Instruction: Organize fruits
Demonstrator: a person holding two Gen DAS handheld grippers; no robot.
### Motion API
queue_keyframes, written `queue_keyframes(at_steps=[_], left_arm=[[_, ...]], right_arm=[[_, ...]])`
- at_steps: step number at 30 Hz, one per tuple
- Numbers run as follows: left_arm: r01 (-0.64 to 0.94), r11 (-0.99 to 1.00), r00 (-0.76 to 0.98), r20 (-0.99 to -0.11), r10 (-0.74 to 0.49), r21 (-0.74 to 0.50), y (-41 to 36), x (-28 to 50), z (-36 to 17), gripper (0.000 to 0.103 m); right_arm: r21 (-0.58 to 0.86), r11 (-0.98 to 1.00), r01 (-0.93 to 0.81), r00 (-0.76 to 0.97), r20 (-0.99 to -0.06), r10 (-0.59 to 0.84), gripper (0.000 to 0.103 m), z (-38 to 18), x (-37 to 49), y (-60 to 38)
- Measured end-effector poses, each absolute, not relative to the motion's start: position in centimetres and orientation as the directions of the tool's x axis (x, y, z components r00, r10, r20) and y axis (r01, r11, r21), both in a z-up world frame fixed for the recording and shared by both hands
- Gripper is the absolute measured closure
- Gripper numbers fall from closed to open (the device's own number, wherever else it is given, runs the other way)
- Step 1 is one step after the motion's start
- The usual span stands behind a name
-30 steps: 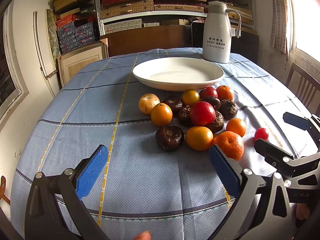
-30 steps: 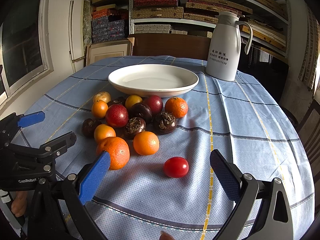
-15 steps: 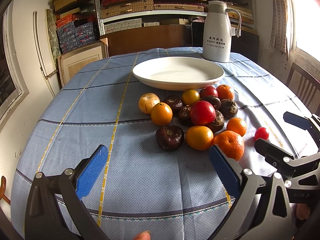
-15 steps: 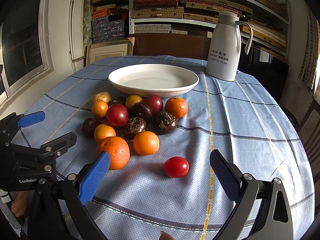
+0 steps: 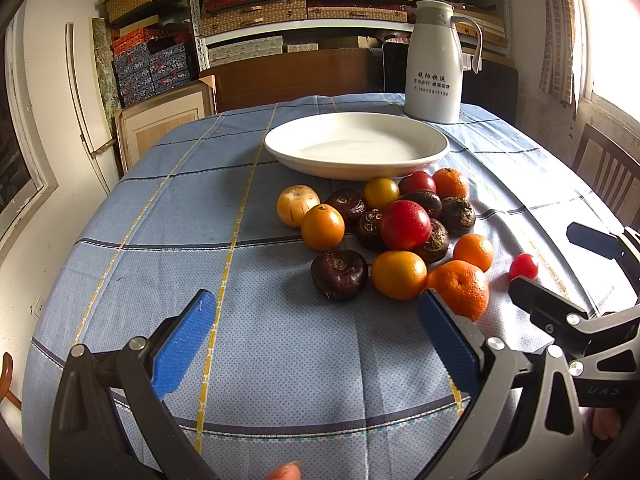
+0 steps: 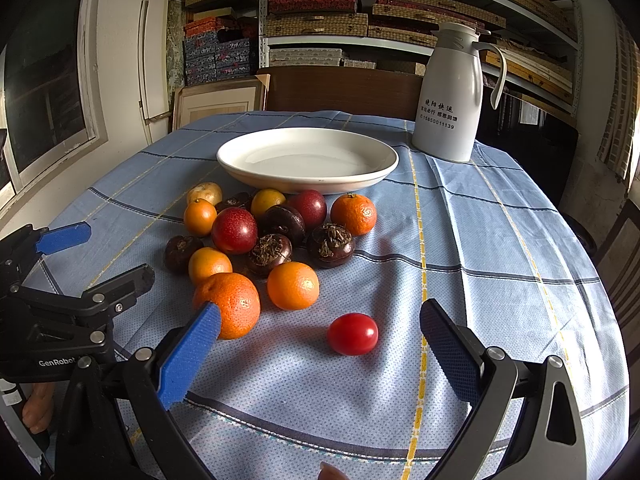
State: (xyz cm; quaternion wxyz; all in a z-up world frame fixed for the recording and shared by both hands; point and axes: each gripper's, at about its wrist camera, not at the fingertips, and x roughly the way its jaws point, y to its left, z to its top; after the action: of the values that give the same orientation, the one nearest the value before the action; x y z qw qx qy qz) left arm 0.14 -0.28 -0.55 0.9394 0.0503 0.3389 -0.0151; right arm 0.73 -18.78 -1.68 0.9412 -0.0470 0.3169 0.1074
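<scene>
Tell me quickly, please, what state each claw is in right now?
Left claw: open, holding nothing, above the tablecloth.
Right claw: open, holding nothing, with the small red tomato lying just ahead.

White thermos jug [image 6: 450,96], blue checked tablecloth [image 6: 480,240], shelves of boxes [image 6: 320,4]

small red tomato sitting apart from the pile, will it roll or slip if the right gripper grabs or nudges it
The small red tomato looks round and glossy, so a nudge would probably roll it across the flat tablecloth. Its shiny skin may slip between the pads. It seems light, likely soft, so a gentle squeeze from the open right gripper seems wise.
</scene>
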Motion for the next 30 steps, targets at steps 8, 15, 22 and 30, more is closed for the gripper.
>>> queue_keyframes(at_steps=[8, 15, 22, 30], left_arm=[[0.063, 0.994, 0.769, -0.640, 0.006, 0.086, -0.23, 0.01, -0.87, 0.004], [0.064, 0.994, 0.768, -0.640, 0.007, 0.087, -0.04, -0.17, -1.17, 0.004], [0.064, 0.994, 0.768, -0.640, 0.007, 0.088, 0.21, -0.13, -0.93, 0.004], [0.064, 0.994, 0.767, -0.641, 0.008, 0.089, 0.20, -0.11, -0.92, 0.004]], right_arm=[[-0.021, 0.972, -0.232, 0.776, -0.607, 0.172, 0.003, -1.72, 0.75, -18.74], [-0.021, 0.972, -0.232, 0.776, -0.607, 0.172, 0.003, -1.74, 0.74, -18.72], [-0.022, 0.973, -0.232, 0.776, -0.608, 0.171, 0.003, -1.74, 0.72, -18.69], [-0.022, 0.973, -0.232, 0.776, -0.607, 0.171, 0.003, -1.73, 0.71, -18.68]])
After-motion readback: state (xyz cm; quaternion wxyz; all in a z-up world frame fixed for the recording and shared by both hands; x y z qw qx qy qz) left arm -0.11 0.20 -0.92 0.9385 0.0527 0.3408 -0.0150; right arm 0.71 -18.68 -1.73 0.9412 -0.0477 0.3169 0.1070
